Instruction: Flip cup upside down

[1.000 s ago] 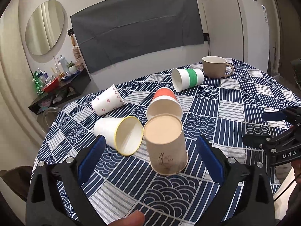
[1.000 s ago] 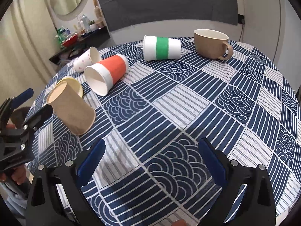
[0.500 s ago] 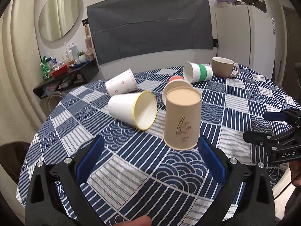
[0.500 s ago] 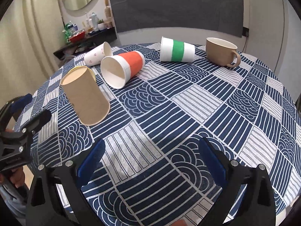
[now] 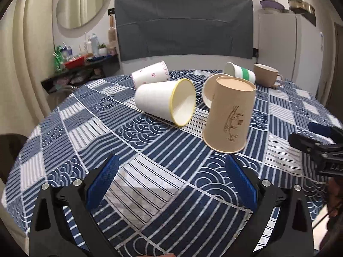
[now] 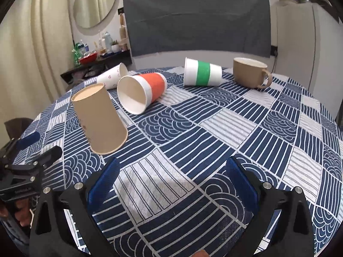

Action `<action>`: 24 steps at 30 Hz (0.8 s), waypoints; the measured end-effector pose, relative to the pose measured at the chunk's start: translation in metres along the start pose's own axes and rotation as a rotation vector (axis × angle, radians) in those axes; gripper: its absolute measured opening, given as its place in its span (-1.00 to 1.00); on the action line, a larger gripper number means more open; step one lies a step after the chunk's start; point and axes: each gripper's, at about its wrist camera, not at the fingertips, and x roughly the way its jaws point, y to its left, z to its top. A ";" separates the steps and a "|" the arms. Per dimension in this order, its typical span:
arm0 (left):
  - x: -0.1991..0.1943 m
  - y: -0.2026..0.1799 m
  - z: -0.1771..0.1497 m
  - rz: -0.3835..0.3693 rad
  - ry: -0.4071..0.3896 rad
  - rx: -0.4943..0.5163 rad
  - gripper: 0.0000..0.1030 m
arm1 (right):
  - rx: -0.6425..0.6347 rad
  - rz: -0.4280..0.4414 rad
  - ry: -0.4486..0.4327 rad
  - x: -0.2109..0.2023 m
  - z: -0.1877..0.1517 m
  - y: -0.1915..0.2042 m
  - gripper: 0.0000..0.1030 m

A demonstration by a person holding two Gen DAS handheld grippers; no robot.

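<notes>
Two grippers hang over the table, both spread wide and holding nothing, with the brown paper cup (image 5: 230,115) standing mouth-down between them.

On the blue-and-white patterned tablecloth (image 6: 225,128) the brown paper cup rests on its rim, base up, just ahead of the left gripper (image 5: 171,182) and apart from its blue fingers (image 5: 103,182). Seen from the right gripper (image 6: 171,182), the cup is forward and to the left, well clear of its jaws. Just behind it lie four paper cups on their sides: a yellow-rimmed white cup (image 5: 167,102), an orange-banded cup (image 6: 142,92), a heart-patterned cup (image 6: 112,76) and a green-banded cup (image 6: 202,71). A tan mug (image 6: 249,71) stands upright at the far side of the table.
</notes>
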 end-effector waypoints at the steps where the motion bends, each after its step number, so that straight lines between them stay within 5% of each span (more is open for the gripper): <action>1: 0.000 0.002 0.000 -0.008 -0.001 -0.010 0.89 | -0.001 0.001 -0.007 -0.001 0.000 0.000 0.85; 24: -0.002 0.001 -0.013 0.040 -0.037 -0.001 0.86 | -0.063 -0.056 -0.040 -0.004 -0.003 0.012 0.85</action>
